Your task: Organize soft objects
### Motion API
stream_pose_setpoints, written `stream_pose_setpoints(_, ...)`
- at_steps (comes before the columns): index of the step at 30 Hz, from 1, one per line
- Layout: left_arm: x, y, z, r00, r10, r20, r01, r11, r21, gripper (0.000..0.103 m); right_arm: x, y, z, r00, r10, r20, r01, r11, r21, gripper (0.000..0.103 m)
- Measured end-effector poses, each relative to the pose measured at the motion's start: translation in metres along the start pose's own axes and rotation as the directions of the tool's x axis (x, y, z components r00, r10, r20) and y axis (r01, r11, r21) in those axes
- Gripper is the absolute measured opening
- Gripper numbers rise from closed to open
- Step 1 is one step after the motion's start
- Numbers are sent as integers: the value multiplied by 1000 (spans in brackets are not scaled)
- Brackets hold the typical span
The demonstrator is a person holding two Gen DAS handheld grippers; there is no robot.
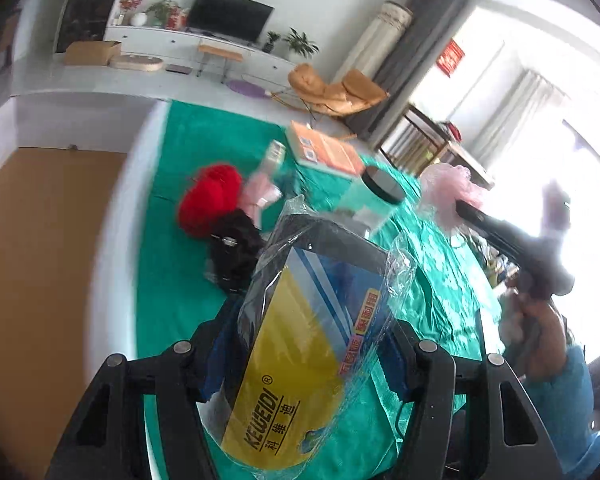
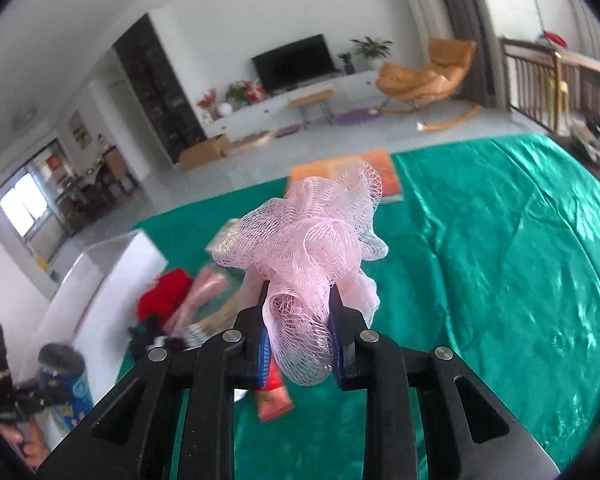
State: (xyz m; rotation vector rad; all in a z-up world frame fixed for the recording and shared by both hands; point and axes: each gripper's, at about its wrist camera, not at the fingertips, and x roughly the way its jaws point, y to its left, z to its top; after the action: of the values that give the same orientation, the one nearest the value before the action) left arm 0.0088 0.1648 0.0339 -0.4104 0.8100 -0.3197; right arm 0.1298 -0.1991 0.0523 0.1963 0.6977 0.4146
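Note:
My left gripper (image 1: 300,336) is shut on a plastic-wrapped pack with a yellow and blue label (image 1: 300,344), held above the green cloth. My right gripper (image 2: 300,312) is shut on a pink mesh bath pouf (image 2: 308,248) and holds it in the air; the pouf also shows in the left wrist view (image 1: 448,188) at the right. A red soft item (image 1: 210,198), a pink item (image 1: 256,194) and a black fabric item (image 1: 236,248) lie together on the cloth, also seen in the right wrist view (image 2: 166,292).
The table is covered by a green cloth (image 2: 500,260). An orange box (image 1: 324,150) and a dark-lidded jar (image 1: 374,196) stand at the far side. A red packet (image 2: 276,396) lies under my right gripper. A white box (image 2: 112,264) stands at the left.

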Motion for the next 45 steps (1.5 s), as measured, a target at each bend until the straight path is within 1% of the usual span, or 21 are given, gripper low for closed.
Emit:
stream_pose_setpoints(2,-31,19,3,998,50,38,-50,999,-16,62,-7,51,0,994,105,-19,-106,993,-46,24)
stream_pose_setpoints(5,-72,50,1,974,212,82,-209,977,-42,62,-5,134,-11,954,292,-63,-297,951,-90,25)
stream_pose_setpoints(8,-101,82,-4,922,379,82,-375,925,-62,63,11,209,-25,884,448,-135,-462,882,-93,25)
stream_pose_setpoints(9,-106,91,-6,888,454,71,-450,891,-66,68,21,230,-31,858,487,-163,-504,860,-82,28)
stream_pose_setpoints(10,-110,99,-8,858,509,66,-505,861,-66,71,32,245,-37,838,512,-190,-532,844,-71,34)
stream_pose_setpoints(12,-117,107,-12,818,569,90,-564,822,-73,94,57,266,-51,801,536,-266,-564,824,-40,77)
stream_pose_setpoints(15,-120,107,-16,791,594,145,-587,804,-93,102,79,255,-67,794,528,-301,-552,834,7,77)
stream_pose_setpoints(16,-117,103,-16,792,590,158,-583,807,-90,102,78,244,-70,813,504,-291,-525,851,7,77)
stream_pose_setpoints(18,-108,93,-17,815,553,172,-551,832,-62,102,70,226,-79,885,388,-258,-409,912,-29,77)
stream_pose_setpoints(20,-90,66,-17,856,484,184,-492,871,0,102,65,192,-88,953,213,-217,-234,969,-75,77)
stream_pose_setpoints(22,-70,36,-21,898,404,176,-423,902,88,102,65,149,-105,982,-1,-189,-21,994,-110,79)
stream_pose_setpoints(23,-55,17,-26,919,363,156,-384,913,140,102,67,124,-117,976,-109,-191,88,990,-112,79)
stream_pose_setpoints(25,-19,-18,-35,950,299,84,-311,922,229,102,69,73,-142,935,-284,-213,268,958,-98,79)
stream_pose_setpoints(27,29,-44,-47,963,268,-21,-250,921,298,102,62,29,-167,885,-408,-226,403,912,-73,79)
stream_pose_setpoints(30,89,-61,-59,953,288,-99,-237,905,354,102,50,-22,-187,835,-493,-246,515,856,33,81)
stream_pose_setpoints(31,106,-60,-59,944,311,-111,-253,898,361,102,45,-33,-184,840,-489,-235,519,851,85,81)
stream_pose_setpoints(32,121,-59,-57,937,329,-116,-268,893,362,102,41,-39,-180,829,-514,-221,544,833,102,81)
stream_pose_setpoints(35,149,-53,-50,930,354,-97,-297,882,365,102,56,-50,-169,749,-630,-207,650,759,42,86)
stream_pose_setpoints(39,181,-45,-55,907,408,-107,-338,855,393,103,57,-78,-162,788,-584,-194,610,782,128,87)
stream_pose_setpoints(41,181,-34,-58,926,363,-104,-310,888,339,103,54,-85,-158,797,-572,-193,600,786,148,89)
stream_pose_setpoints(45,186,-32,-55,924,371,-95,-321,886,335,103,51,-86,-155,793,-578,-190,605,783,144,89)
